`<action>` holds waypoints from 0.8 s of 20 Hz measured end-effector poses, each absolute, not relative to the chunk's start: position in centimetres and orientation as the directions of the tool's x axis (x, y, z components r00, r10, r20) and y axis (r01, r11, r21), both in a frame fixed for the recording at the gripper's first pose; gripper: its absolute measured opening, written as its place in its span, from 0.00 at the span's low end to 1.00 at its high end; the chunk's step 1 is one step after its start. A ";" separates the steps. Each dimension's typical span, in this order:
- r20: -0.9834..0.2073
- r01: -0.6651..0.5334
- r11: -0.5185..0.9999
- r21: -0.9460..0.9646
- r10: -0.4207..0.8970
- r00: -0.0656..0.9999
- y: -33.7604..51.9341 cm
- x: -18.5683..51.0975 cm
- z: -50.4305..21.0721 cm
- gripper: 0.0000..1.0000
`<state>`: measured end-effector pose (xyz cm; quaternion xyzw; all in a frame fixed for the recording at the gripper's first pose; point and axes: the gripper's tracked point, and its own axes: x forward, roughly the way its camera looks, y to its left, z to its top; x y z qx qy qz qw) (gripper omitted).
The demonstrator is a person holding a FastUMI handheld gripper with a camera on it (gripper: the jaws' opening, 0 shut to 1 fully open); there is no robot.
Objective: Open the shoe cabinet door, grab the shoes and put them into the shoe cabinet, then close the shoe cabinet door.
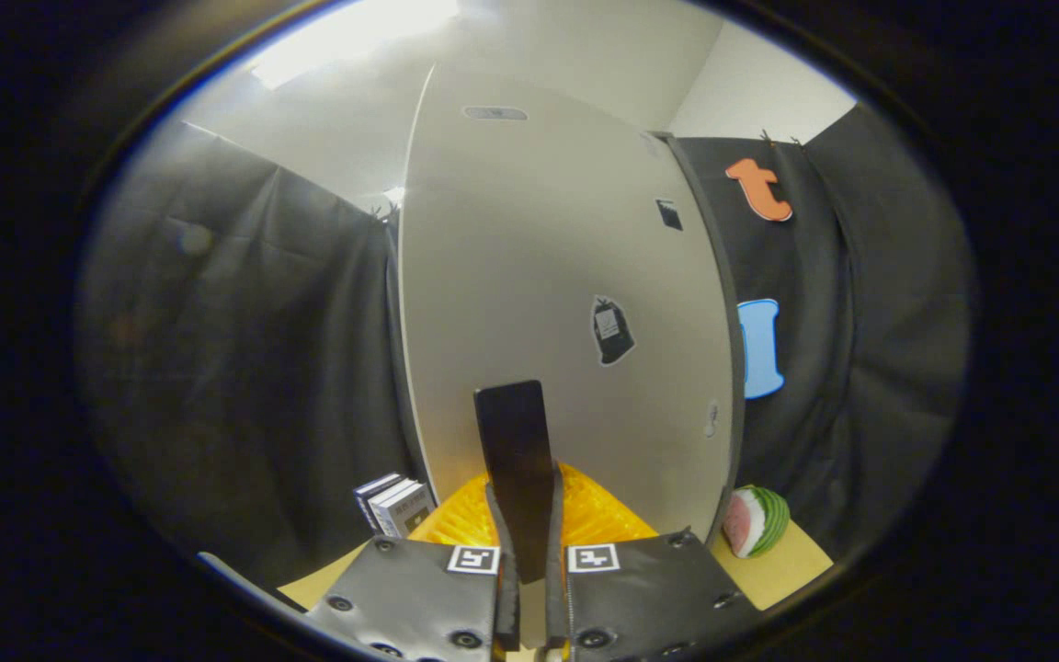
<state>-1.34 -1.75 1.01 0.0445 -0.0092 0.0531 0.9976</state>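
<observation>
Booth draped in black cloth, white wall and a bright ceiling light above; tan tabletop [773, 575] at the bottom.

Largest item: tall pale-grey smooth-panelled shoe cabinet door [548, 276], flat and matt, with a small dark bag-shaped sticker [612, 329] right of centre. It stands close ahead of the gripper, apparently shut or nearly so; whether shoes are inside cannot be told.

Ribbed orange plastic object [598, 515] lies at the cabinet's foot, just beyond the fingers; identity unclear.

Gripper [527, 552]: fingers clenched close together on a flat dark upright slab [516, 441], probably the door's handle, gripped to swing the door.

Far right, a striped green-and-red watermelon-slice toy [755, 521] on the table. Left, a small stack of white-spined books [394, 503].
</observation>
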 end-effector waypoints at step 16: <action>0.038 0.089 0.990 0.107 -0.094 0.995 -5.9 -2.2 1.3 0.09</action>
